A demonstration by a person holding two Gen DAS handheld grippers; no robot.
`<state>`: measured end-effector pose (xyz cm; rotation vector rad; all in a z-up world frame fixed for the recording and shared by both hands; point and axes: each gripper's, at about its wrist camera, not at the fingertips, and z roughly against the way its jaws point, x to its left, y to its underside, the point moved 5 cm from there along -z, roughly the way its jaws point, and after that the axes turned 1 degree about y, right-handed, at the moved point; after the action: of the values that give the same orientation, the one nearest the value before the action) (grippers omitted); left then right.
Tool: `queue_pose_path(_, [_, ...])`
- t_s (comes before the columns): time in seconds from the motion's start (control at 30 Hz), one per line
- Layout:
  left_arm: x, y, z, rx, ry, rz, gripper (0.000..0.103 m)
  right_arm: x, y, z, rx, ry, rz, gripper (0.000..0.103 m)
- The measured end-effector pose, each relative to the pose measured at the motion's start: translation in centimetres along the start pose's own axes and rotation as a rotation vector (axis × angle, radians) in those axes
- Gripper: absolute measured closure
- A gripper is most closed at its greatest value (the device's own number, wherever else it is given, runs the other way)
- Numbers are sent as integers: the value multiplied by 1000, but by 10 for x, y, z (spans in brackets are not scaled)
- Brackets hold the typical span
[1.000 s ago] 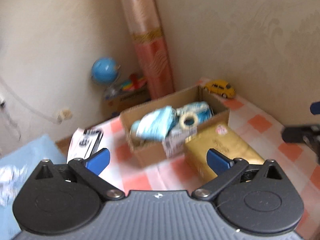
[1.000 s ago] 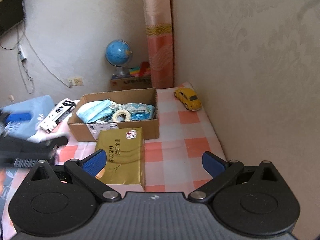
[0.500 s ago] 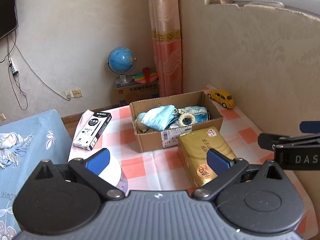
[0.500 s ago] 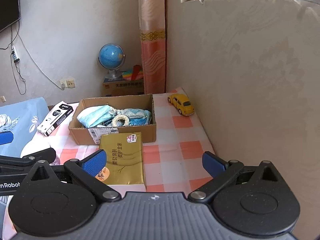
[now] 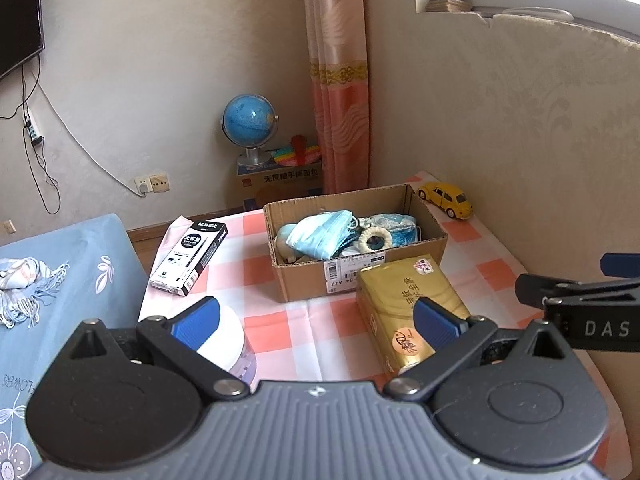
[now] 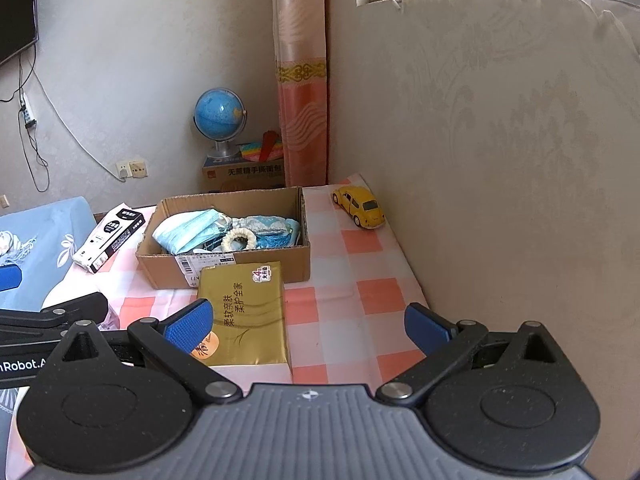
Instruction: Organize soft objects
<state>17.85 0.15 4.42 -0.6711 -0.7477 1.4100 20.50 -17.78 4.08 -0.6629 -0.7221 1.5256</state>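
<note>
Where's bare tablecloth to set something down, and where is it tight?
Free: the checked cloth between the gold tissue pack, the yellow toy car and the sofa back. A smaller patch lies between the pen box and the cardboard box. Tight: the tissue pack sits against the full cardboard box.

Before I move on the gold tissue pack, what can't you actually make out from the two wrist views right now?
- Bottom of the cardboard box: both views, hidden under the blue masks and cream scrunchie.
- White round object: left wrist view, mostly behind the left gripper finger.
- Near end of the gold tissue pack: covered by gripper fingers in both views.
- Right gripper: open, empty.
</note>
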Motion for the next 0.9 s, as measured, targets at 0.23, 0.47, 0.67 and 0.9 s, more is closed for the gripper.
queue_pose_path(0.23, [0, 1, -2, 7, 2, 6, 0, -1, 1, 0, 0, -1, -1, 0])
queue_pose_path(0.47, [0, 1, -2, 4, 1, 9, 0, -1, 1, 0, -2, 2, 2, 0])
queue_pose_path(0.67, [0, 2, -2, 3, 0, 9, 0, -2, 2, 0, -2, 0, -2, 0])
queue_pose_path(0.9, [0, 2, -1, 4, 0, 9, 0, -2, 2, 1, -2, 0, -1, 0])
